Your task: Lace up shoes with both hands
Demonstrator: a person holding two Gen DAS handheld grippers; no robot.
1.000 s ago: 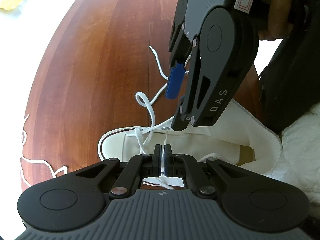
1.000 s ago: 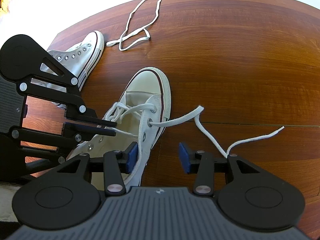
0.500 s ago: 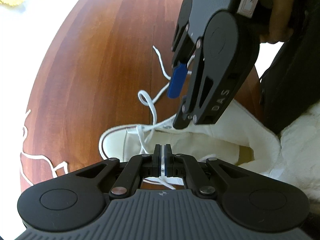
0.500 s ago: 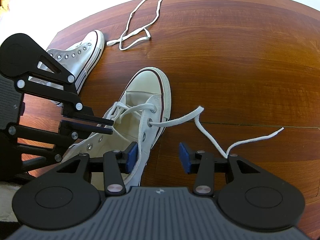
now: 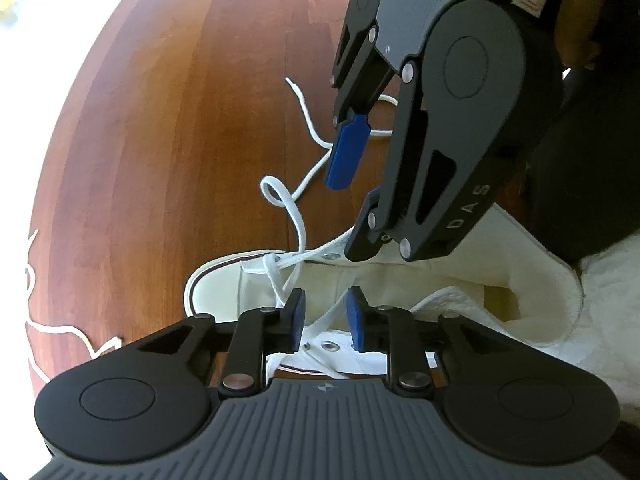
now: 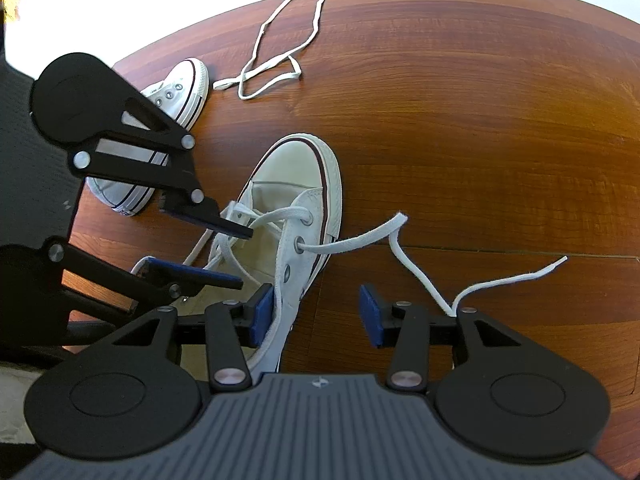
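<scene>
A white high-top sneaker lies on the wooden table, toe pointing away. Its lace crosses the lowest eyelets, and one free end trails right over the wood. My left gripper hovers over the tongue and near eyelet row. Its jaws are opening, and a lace strand runs loose beside the left pad, unpressed. My right gripper stands open astride the shoe's right eyelet flap, one pad inside the collar and the other over bare wood. The same gripper looms above the shoe in the left wrist view.
A second white sneaker lies at the far left, partly behind the left gripper. A loose white lace sprawls near the table's far edge. A white fleecy cloth and dark clothing are beside the shoe's heel.
The left jaws, shut on a thin lace strand before, have spread apart and let it go. The right gripper and the shoe have stayed put.
</scene>
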